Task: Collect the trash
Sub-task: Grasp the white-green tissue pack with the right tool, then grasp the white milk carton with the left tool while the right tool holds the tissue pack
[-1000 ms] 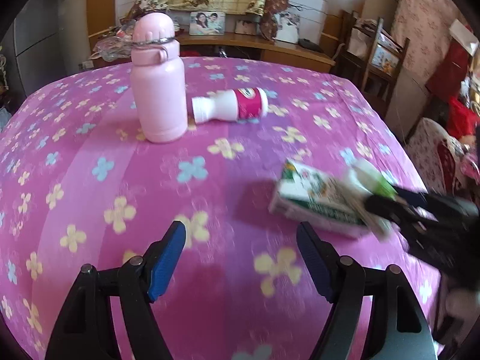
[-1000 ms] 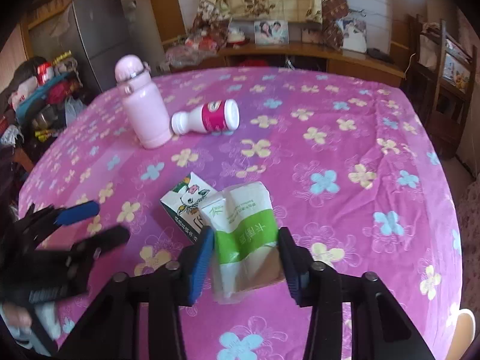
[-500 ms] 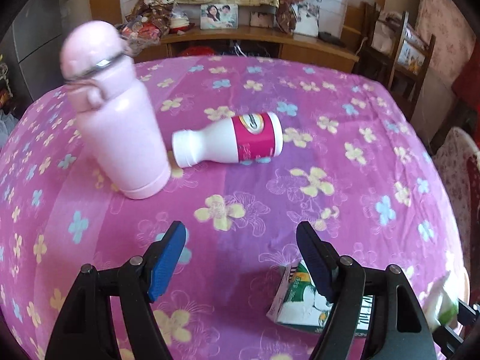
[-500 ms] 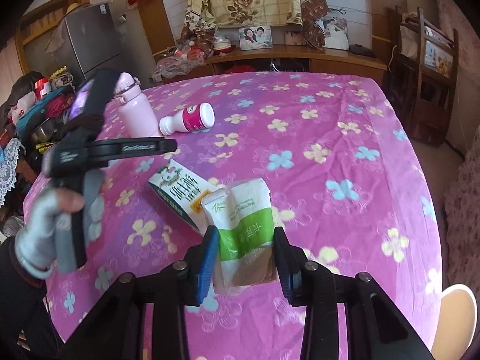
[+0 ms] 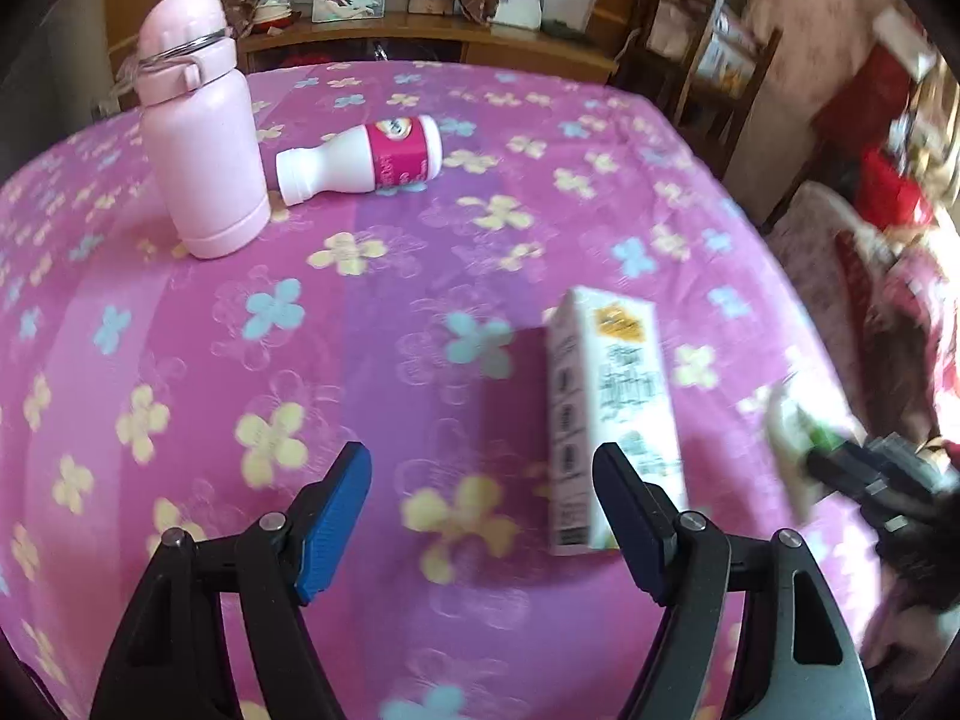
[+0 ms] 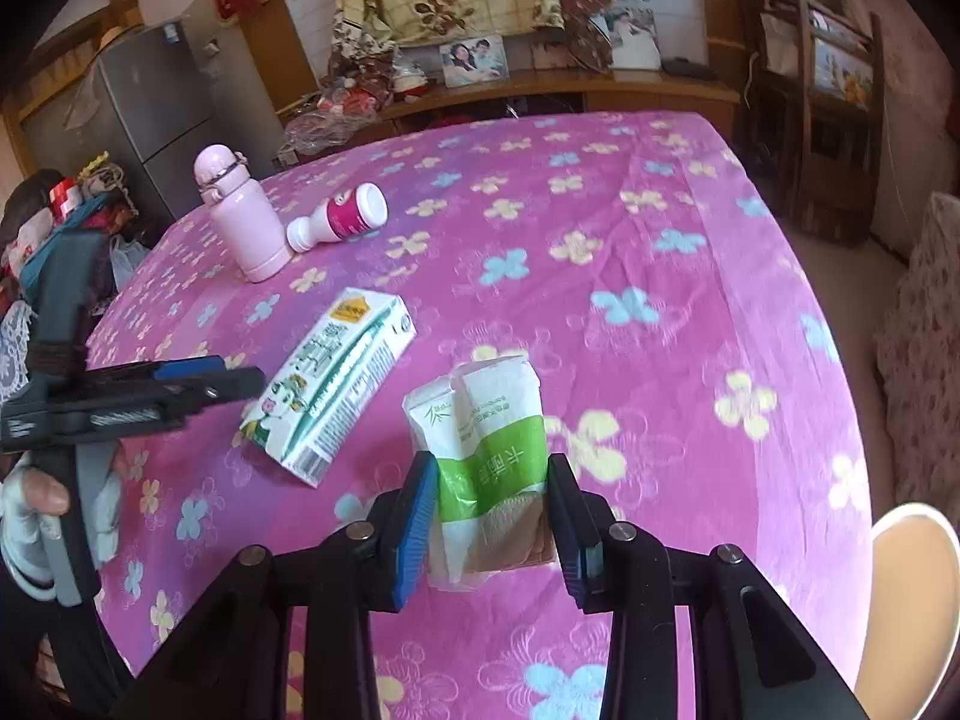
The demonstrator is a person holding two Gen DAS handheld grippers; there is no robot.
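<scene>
My right gripper (image 6: 489, 516) is shut on a green and white tissue packet (image 6: 486, 438) and holds it above the table. The packet shows blurred at the right in the left wrist view (image 5: 792, 438). A white milk carton (image 5: 612, 414) lies flat on the pink flowered tablecloth (image 5: 420, 312); it also shows in the right wrist view (image 6: 336, 384). My left gripper (image 5: 480, 516) is open and empty, with the carton's near end beside its right finger. A small white bottle with a pink label (image 5: 366, 162) lies on its side farther back.
A tall pink flask (image 5: 201, 132) stands upright beside the small bottle. Wooden chairs (image 6: 828, 138) stand past the table's right side. A sideboard with photos (image 6: 540, 78) runs behind the table. A fridge (image 6: 144, 114) stands at the far left.
My left gripper has pulled back and swung right, so the milk carton now lies by its right finger. My right gripper has kept hold of the tissue packet and lifted a little.
</scene>
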